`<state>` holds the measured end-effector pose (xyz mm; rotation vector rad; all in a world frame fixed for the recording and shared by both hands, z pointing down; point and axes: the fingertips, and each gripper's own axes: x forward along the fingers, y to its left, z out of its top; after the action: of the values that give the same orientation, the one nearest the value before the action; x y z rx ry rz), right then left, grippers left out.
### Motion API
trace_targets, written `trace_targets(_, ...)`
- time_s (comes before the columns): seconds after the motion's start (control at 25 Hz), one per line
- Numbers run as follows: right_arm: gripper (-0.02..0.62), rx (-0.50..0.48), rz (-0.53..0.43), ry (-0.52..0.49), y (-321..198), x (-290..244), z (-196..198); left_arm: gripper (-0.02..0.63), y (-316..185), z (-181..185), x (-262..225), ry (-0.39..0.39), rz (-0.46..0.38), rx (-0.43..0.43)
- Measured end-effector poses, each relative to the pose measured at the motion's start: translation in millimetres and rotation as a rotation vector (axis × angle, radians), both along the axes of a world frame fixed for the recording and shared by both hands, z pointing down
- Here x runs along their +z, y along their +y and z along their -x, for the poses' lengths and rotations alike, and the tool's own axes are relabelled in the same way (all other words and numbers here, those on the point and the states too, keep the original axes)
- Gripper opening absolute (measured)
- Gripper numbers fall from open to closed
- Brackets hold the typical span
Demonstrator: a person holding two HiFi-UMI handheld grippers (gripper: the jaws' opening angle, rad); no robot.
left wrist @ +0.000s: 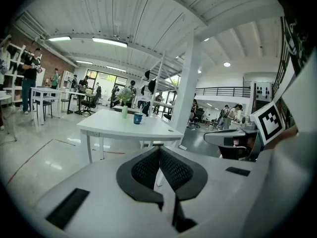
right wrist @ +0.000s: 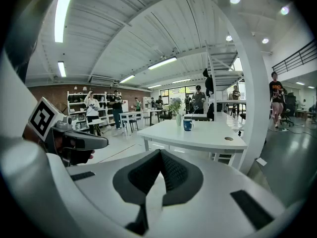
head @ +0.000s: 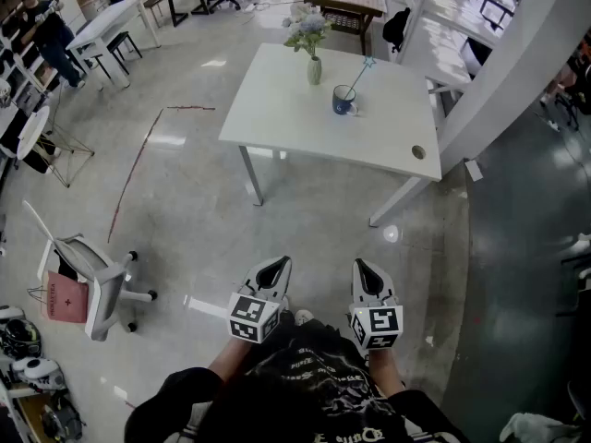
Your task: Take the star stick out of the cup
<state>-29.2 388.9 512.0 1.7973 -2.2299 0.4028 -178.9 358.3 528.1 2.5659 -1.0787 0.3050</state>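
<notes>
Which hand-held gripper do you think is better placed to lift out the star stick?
Likely the right hand-held gripper: it lines up with the blue cup, whose star-tipped stick leans rightward.

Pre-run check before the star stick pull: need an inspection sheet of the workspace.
Surface: white table, mostly bare, round hole near its right corner.
Job's things: blue cup on the table; star stick standing in it, leaning away from the vase.
Clutter: vase of flowers beside the cup, not touching it.
Grippers: left gripper and right gripper held low, far from the table; jaws of both together, empty.
Cables: nothing seen on the table; red line on the floor, tape or cord unclear.
Surroundings: office chair, bag beside it, white pillar, people at far desks.
</notes>
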Motion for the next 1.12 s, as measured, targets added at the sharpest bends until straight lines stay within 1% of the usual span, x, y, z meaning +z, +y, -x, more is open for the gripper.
trace_targets(0.4, 0.006, 0.004, 0.013, 0.004, -10, 5, 19, 0.02, -10, 19, -2, 0.0, -0.001, 0.002)
trace_targets(0.6, 0.009, 0.048, -0.007, -0.045, -23, 1, 23, 0.02, -21, 28, -1, 0.005, 0.0, 0.02)
trace_targets(0.84, 0.009, 0.077, -0.001, -0.056, -36, 8, 34, 0.02, -39, 38, 3, 0.019, 0.01, 0.044)
trace_targets(0.96, 0.009, 0.103, 0.002, -0.073, -41, 14, 40, 0.02, -45, 45, 13, 0.01, 0.008, 0.072)
trace_targets(1.12, 0.009, 0.128, 0.009, -0.095, -40, 18, 47, 0.02, -52, 52, 13, 0.009, 0.027, 0.082)
